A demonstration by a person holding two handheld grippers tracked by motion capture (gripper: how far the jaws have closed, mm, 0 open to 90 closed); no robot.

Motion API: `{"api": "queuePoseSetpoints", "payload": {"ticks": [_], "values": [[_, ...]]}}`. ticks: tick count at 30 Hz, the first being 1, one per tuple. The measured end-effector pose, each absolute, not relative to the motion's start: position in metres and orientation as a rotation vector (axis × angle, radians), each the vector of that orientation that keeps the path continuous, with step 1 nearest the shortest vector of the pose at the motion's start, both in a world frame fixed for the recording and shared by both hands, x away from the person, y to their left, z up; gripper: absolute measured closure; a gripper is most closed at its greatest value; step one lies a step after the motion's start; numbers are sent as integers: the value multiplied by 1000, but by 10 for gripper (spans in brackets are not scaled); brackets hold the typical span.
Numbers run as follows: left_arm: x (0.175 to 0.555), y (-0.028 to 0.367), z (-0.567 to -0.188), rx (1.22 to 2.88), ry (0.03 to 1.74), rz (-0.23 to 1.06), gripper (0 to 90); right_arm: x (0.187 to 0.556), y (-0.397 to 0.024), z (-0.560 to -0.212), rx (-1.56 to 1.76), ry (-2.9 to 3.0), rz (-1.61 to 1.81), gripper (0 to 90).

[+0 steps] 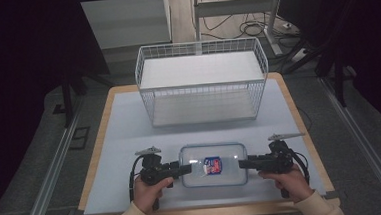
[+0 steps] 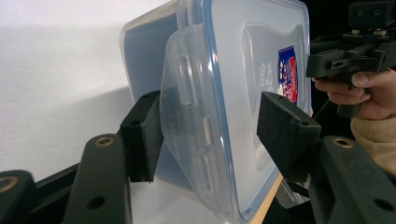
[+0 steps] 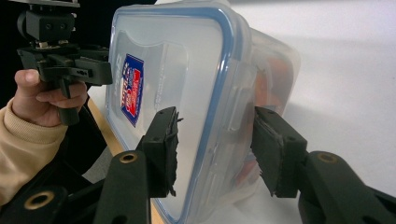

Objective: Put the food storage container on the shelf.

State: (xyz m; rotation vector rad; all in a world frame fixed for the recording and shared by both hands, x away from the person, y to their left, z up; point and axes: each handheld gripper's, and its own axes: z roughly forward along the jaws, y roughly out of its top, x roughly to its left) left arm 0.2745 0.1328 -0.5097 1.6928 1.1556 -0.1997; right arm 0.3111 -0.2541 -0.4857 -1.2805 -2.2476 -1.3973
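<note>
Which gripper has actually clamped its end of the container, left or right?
The right gripper: its pads press on the container's end. The left gripper only straddles the other end, one pad standing clear of it.

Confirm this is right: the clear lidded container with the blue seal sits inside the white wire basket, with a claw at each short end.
Not right. The container sits on the table in front of the wire basket, not inside it; the high view shows this. The left claw and right claw are indeed at its short ends.
</note>
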Motion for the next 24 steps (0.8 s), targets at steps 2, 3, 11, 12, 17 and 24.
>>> {"api": "queuePoseSetpoints", "payload": {"ticks": [2, 3, 11, 12, 17, 24], "values": [[274, 133, -509, 1695, 1156, -193, 433, 311, -254, -486, -1282, -2242, -1407, 531], [274, 133, -509, 1688, 1158, -190, 435, 311, -254, -486, -1282, -2239, -1412, 533], [272, 134, -505, 1694, 1150, -169, 455, 311, -255, -484, -1275, -2244, -1448, 545], [272, 133, -505, 1693, 1151, -166, 455, 311, -255, -484, -1275, -2244, -1448, 545], [272, 133, -503, 1688, 1150, -151, 455, 311, -254, -484, -1272, -2252, -1454, 545], [272, 134, -495, 1688, 1136, -134, 456, 311, -254, -477, -1257, -2256, -1492, 546]]}}
